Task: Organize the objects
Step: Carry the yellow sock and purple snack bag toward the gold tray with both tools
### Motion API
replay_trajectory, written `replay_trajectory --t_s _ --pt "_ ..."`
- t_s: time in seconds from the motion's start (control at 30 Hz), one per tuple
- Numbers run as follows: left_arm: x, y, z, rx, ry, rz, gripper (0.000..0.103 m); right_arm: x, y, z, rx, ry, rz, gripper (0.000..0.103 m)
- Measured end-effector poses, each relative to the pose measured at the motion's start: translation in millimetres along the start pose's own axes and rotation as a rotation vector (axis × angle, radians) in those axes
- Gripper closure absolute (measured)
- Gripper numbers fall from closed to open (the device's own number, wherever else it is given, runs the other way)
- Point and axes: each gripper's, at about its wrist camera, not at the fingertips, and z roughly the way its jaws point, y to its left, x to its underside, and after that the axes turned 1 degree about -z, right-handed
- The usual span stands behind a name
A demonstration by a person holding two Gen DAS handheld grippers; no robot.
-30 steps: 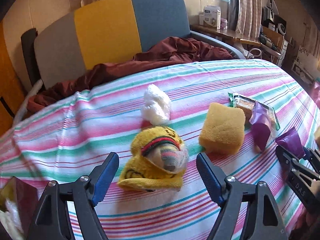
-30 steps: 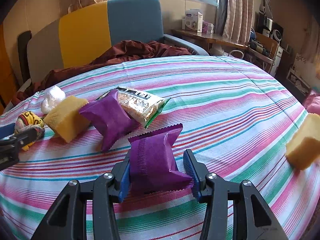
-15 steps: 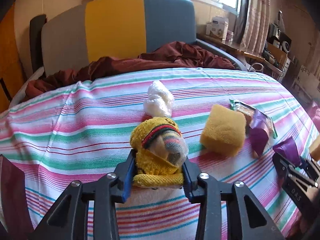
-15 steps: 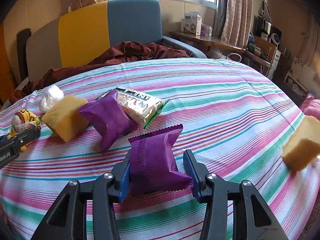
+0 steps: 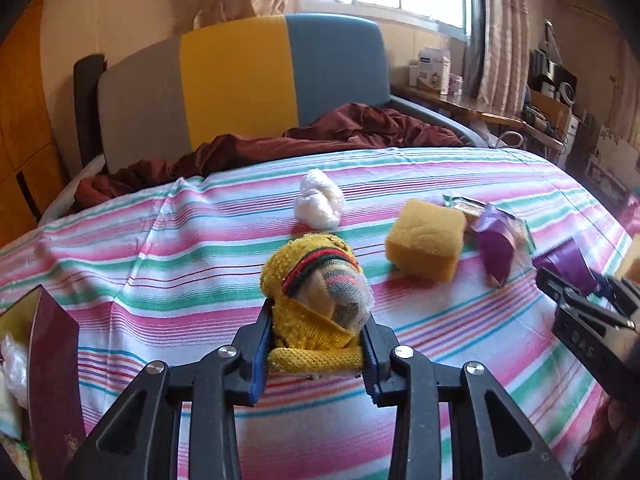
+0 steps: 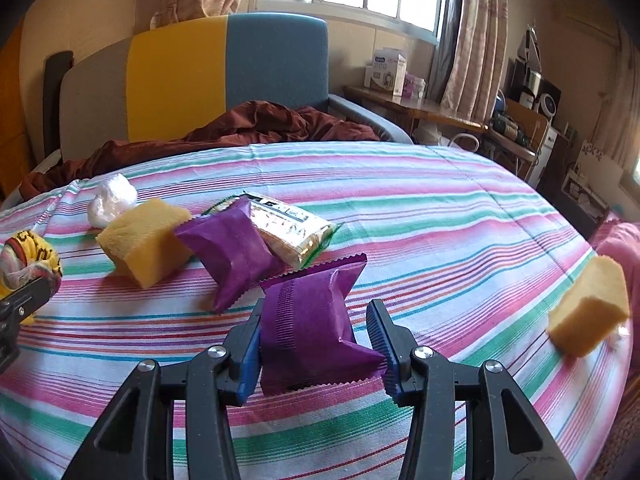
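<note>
A yellow knitted bundle (image 5: 316, 280) with red, green and black stripes lies on the striped tablecloth (image 5: 160, 260). My left gripper (image 5: 316, 316) has it between its blue pads; the jaws are closing and both pads press its sides. A purple snack packet (image 6: 308, 328) sits between the fingers of my right gripper (image 6: 316, 308), which is shut on it just above the cloth. The right gripper's tip (image 5: 576, 300) shows at the right edge of the left wrist view. The left gripper's tip (image 6: 24, 300) shows at the far left of the right wrist view.
A yellow sponge (image 6: 144, 240), a second purple packet (image 6: 232, 248), a cracker packet (image 6: 292, 232) and a white plastic wad (image 6: 112, 198) lie mid-table. Another sponge (image 6: 588, 312) sits near the right edge. A dark red box (image 5: 52, 360) stands at the near left.
My left gripper moved forward around the yellow knitted bundle and went from wide open to closed on it. The right gripper kept still with the purple packet.
</note>
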Motion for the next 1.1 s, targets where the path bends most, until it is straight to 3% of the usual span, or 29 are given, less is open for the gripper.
replay_trajectory --t_s 0.27,0.43,0.67,0.97,1.1 --pt "15 -11 -28 0.005 -0.073 0.061 0.066 0 12 -11 -0.017 -0.052 -0.06 0.054" --pt "21 -9 -40 0.017 -0.088 0.064 0.066 4 24 -31 -0.101 -0.145 -0.128 0.054" --pt "32 -3 -54 0.024 -0.102 0.05 0.066 8 38 -39 -0.139 -0.176 -0.191 0.054" --pt "49 5 -69 0.037 -0.106 0.04 0.066 17 65 -50 -0.196 -0.097 -0.272 0.054" --pt "53 11 -74 0.043 -0.113 0.023 0.066 18 77 -55 -0.257 -0.059 -0.226 0.054"
